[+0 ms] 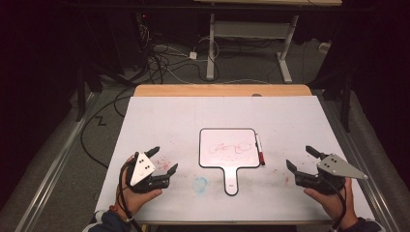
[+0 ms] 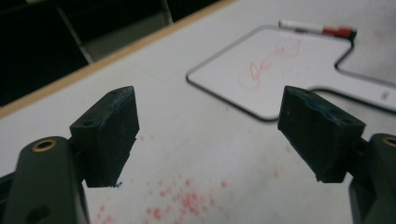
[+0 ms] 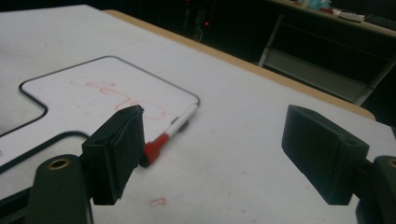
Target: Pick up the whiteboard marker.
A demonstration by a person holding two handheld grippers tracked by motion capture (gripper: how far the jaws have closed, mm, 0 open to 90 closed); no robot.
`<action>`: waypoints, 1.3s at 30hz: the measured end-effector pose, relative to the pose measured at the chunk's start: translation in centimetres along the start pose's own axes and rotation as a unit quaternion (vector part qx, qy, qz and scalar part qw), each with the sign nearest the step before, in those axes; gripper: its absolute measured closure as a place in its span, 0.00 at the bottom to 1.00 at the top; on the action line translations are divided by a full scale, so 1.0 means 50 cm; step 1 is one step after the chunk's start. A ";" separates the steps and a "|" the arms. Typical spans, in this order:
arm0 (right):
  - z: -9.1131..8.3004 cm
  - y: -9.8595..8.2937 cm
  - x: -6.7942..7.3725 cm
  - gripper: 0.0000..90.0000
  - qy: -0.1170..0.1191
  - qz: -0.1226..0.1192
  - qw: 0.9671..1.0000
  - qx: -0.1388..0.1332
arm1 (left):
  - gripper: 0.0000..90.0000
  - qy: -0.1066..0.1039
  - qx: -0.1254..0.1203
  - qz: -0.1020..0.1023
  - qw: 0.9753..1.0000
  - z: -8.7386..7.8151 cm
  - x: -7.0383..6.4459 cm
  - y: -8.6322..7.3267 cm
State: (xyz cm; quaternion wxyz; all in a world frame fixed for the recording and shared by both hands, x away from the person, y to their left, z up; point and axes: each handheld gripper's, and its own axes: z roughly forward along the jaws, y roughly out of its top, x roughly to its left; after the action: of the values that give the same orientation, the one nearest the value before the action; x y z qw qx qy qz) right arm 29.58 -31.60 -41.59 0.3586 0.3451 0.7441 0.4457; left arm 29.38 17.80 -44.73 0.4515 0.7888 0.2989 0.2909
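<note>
A paddle-shaped whiteboard (image 1: 227, 149), scribbled in red, was flanked by a red-capped marker (image 1: 259, 149); both the left gripper (image 1: 162, 160) and the right gripper (image 1: 300, 157) were held with jaws apart over the stained white table (image 1: 300, 121).

Both tongs are black, each topped by a grey three-cornered plate with dark screws: left tongs (image 1: 162, 161), right tongs (image 1: 300, 158); black cables trail back over dark sleeves.

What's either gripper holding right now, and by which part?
Nothing. The left gripper and right gripper both stand open and empty, apart from the white paddle-shaped whiteboard and the red-capped white marker.
</note>
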 end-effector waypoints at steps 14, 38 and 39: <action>0.020 -0.009 0.001 0.29 0.092 0.020 0.994 0.047 | 0.22 -0.026 0.051 0.017 0.998 0.029 -0.013 -0.006; 0.199 0.031 -0.023 0.43 0.155 0.125 0.956 0.214 | 0.21 -0.034 0.069 0.033 0.997 0.047 -0.023 -0.004; 0.214 0.032 -0.022 0.43 0.162 0.129 0.951 0.229 | 0.21 -0.034 0.069 0.033 0.997 0.047 -0.023 -0.004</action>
State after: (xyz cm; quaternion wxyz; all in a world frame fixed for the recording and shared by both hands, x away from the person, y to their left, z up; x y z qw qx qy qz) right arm 39.43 -27.51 -43.58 0.0845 0.4341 0.8234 0.3555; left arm 30.31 15.77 -46.11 0.3962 0.8367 0.2766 0.2578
